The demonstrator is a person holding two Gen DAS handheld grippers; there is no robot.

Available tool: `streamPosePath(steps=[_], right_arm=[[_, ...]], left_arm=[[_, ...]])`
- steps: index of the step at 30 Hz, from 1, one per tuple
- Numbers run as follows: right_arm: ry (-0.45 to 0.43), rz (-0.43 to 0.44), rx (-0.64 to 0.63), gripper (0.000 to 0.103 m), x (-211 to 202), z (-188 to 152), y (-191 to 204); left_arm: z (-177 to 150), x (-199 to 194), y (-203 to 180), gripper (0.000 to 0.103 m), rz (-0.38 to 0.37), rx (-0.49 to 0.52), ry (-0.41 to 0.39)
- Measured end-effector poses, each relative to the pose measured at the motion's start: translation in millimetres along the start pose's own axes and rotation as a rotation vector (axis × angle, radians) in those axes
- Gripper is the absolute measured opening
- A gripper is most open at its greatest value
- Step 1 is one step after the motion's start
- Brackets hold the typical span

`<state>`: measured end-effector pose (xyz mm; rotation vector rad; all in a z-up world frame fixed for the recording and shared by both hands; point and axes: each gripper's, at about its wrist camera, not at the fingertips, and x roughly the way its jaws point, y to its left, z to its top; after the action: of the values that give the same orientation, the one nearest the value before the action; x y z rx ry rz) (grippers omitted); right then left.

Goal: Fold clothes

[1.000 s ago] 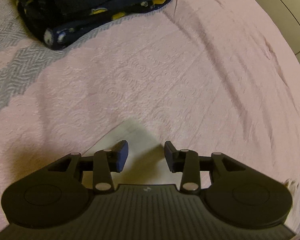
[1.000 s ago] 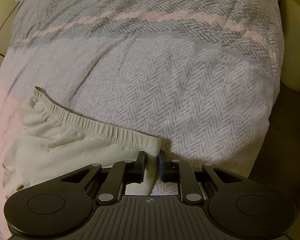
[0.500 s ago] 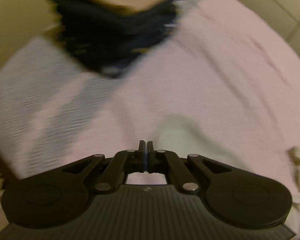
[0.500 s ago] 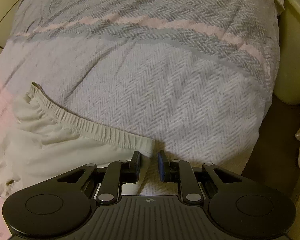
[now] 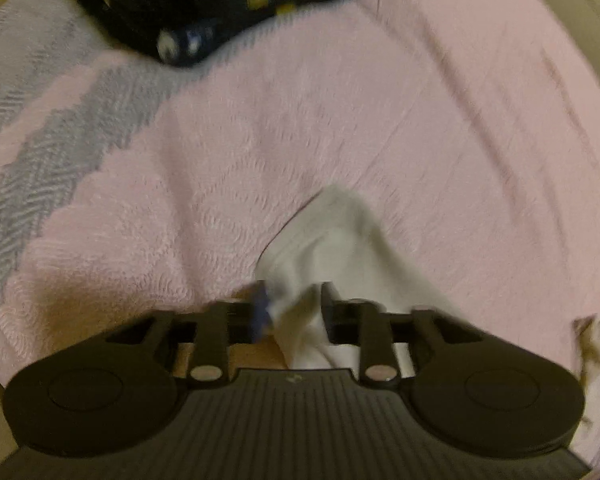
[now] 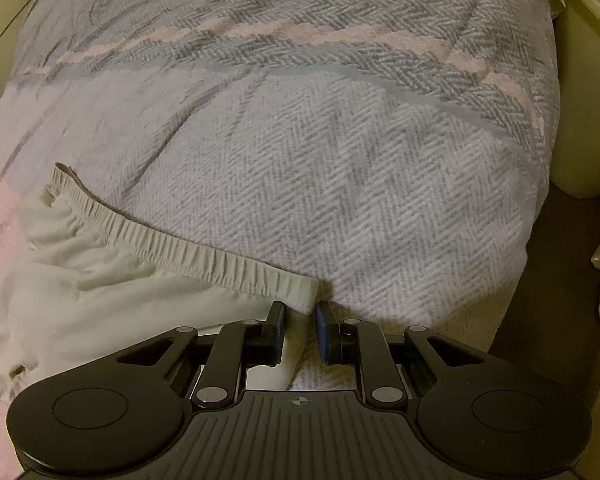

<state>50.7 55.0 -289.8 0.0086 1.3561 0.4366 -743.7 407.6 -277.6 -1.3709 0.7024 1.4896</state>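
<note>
Left gripper [image 5: 292, 308] hangs steeply over the pink textured bedspread [image 5: 380, 128], jaws apart, with a bunched corner of the cream-white cotton shorts [image 5: 340, 240] in the gap. Motion blur hides whether the pads actually press on it. Far and to the left sits a folded stack of dark navy printed clothes [image 5: 204, 4].

On the other side, the right gripper [image 6: 299, 328] points down at the near right end of the shorts' gathered elastic waistband [image 6: 180, 248]. Its jaws stand narrowly apart around that corner, and I cannot tell if they pinch it. The waistband runs from there far and to the left across the grey herringbone blanket [image 6: 340, 168], while the rest of the garment lies rumpled at the near left.

Judging by the creases, the shorts are light, thin and limp (they will sag and slide, not hold a shape). The waistband corners look the best holds, being thicker and ribbed. A hem corner is thin, so it calls for a deep pinch.
</note>
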Motion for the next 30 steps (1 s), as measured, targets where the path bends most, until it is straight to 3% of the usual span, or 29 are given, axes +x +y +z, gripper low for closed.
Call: streamPosePath(steps=[3, 5, 7, 9, 12, 17, 23, 27, 28, 30], right_arm=[[-0.012, -0.002, -0.014, 0.017, 0.0, -1.4, -0.4], [-0.016, -0.003, -0.013, 0.017, -1.2, -1.6, -1.9], [-0.019, -0.002, -0.003, 0.017, -2.9, -1.8, -4.3], [-0.015, -0.003, 0.011, 0.017, -3.0, -2.3, -6.2], [-0.013, -0.006, 0.019, 0.017, -2.3, -3.5, -6.3], [-0.007, -0.018, 0.003, 0.017, 0.0, -5.7, -2.7], [0.015, -0.021, 0.005, 0.017, -3.0, -3.8, -3.7], [0.026, -0.053, -0.031, 0.018, -8.7, -5.5, 0.1], [0.022, -0.064, -0.051, 0.023, -10.7, -6.2, 2.5], [0.010, -0.086, -0.072, 0.038, -13.8, -7.7, 6.0]], left_arm=[[2.7, -16.3, -1.8, 0.000, -0.093, 0.035, -0.068], [3.5, -53.9, -2.5, 0.000, -0.238, 0.082, -0.206], [-0.6, -90.2, 6.7, 0.000, -0.337, 0.114, -0.310], [-8.9, -117.1, 22.1, 0.000, -0.374, 0.143, -0.375], [-27.2, -113.3, 51.6, 0.000, -0.286, 0.164, -0.352], [-59.4, -29.2, 73.9, 0.000, -0.068, 0.261, -0.159], [-70.4, -42.2, 81.1, 0.004, -0.107, 0.221, -0.183], [-72.3, -50.3, 90.8, 0.011, -0.055, 0.222, -0.160], [-71.8, -50.7, 91.4, 0.011, -0.057, 0.207, -0.161], [-69.1, -51.7, 92.1, 0.024, -0.073, 0.161, -0.170]])
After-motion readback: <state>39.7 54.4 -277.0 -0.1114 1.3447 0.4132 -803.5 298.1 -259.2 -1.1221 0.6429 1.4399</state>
